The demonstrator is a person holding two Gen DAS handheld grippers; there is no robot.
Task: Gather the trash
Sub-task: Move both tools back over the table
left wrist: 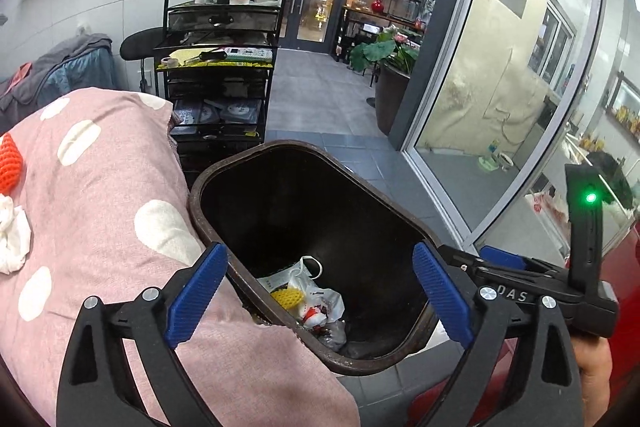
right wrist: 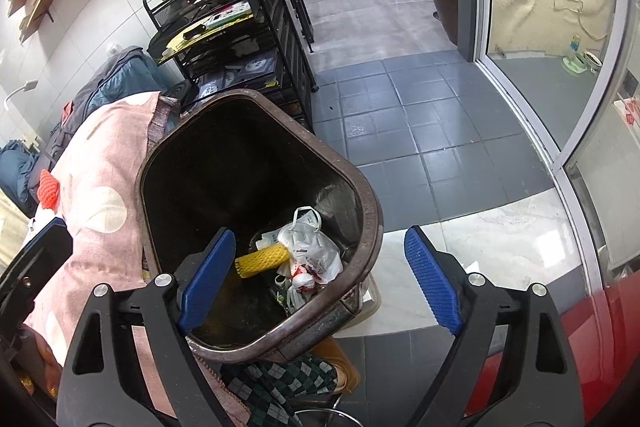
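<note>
Grippers both hang over the brown trash bin (left wrist: pixel 224 163), left gripper (left wrist: pixel 320 295) and right gripper (right wrist: pixel 320 279) alike spread wide with nothing between their blue pads; inside the bin lie a yellow foam net (right wrist: pixel 262 259), a white plastic bag (right wrist: pixel 316 251) and what may be a face mask (right wrist: pixel 306 217); beside the bin on the pink spotted bedding (left wrist: pixel 100 195) rest an orange foam net (left wrist: pixel 10 163) and a crumpled tissue (left wrist: pixel 12 239); beyond stands a black metal cart (left wrist: pixel 218 67).

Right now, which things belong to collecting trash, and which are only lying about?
For the job:
- dark brown plastic trash bin
- yellow foam net sleeve in the bin
- orange foam net on the pink cover
- crumpled white tissue beside it

Lying about:
- black metal cart
- potted green plant
</note>
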